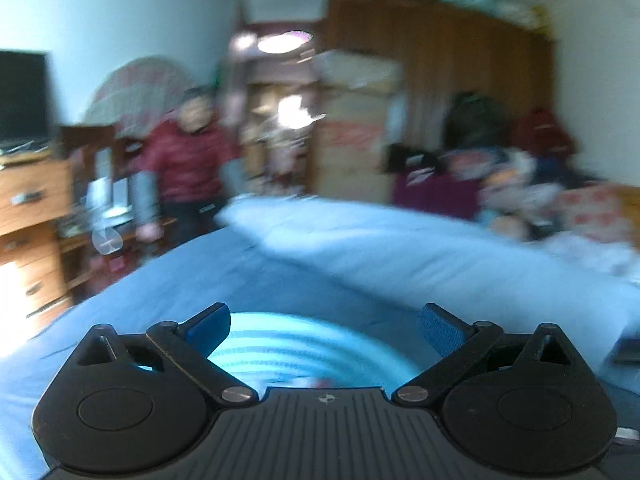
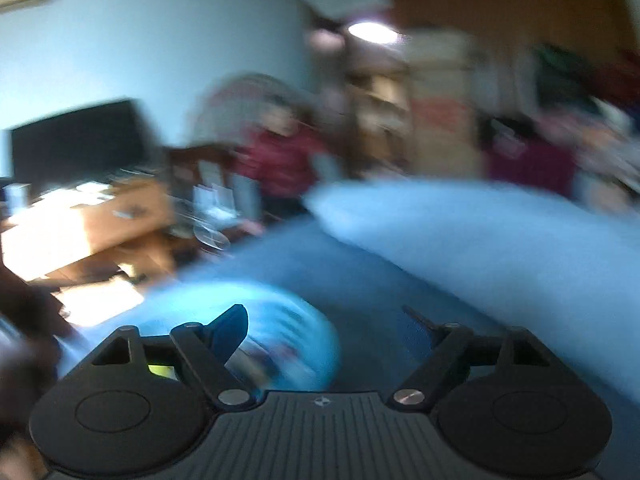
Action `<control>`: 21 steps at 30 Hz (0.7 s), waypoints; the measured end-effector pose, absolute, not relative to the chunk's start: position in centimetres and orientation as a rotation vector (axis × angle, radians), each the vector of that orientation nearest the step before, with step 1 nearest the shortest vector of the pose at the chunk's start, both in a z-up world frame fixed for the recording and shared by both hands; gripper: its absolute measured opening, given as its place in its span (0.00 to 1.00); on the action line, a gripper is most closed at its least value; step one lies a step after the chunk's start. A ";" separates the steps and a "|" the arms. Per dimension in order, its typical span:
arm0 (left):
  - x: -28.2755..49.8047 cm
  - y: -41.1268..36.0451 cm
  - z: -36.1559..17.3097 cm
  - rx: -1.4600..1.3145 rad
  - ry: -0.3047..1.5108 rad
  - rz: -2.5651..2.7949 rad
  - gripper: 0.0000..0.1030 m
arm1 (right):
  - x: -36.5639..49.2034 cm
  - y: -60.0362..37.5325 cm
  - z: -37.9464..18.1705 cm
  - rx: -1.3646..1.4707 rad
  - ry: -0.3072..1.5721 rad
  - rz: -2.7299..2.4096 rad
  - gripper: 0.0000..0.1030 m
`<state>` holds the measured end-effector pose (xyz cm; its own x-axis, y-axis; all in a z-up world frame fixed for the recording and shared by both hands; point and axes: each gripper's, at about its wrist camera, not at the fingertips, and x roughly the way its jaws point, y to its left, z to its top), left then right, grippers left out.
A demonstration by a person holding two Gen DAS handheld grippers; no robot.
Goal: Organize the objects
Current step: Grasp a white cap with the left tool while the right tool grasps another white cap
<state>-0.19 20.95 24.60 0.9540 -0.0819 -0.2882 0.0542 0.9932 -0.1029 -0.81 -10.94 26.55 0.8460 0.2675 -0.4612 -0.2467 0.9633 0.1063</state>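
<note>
Both views are blurred by motion. A light blue round ribbed basket (image 1: 304, 352) sits on the blue bed sheet (image 1: 248, 280), right below my left gripper (image 1: 324, 330), which is open and empty above it. Small objects lie inside the basket, too blurred to name. In the right wrist view the same basket (image 2: 288, 332) lies under the left finger of my right gripper (image 2: 328, 330), which is open and empty over the sheet (image 2: 368, 280).
A folded light blue quilt (image 1: 400, 248) lies across the bed behind. A person in a red jacket (image 1: 184, 160) stands at the bed's far side. Wooden drawers (image 1: 28, 216) and a dark screen (image 1: 22, 96) are at left; a wardrobe (image 1: 440, 60) and piled clothes (image 1: 520, 184) at right.
</note>
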 end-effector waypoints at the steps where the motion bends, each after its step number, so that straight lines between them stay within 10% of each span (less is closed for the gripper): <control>1: -0.9 19.6 24.5 -0.093 0.289 -0.105 1.00 | -1.7 -12.5 24.5 0.023 0.538 0.204 0.77; 8: -3.2 10.5 19.0 -0.030 0.393 -0.350 0.99 | -6.1 -15.4 11.5 0.036 0.766 0.158 0.61; 21: 0.3 5.8 10.3 0.064 0.594 -0.431 0.95 | -3.5 -12.0 7.8 -0.070 0.701 0.258 0.34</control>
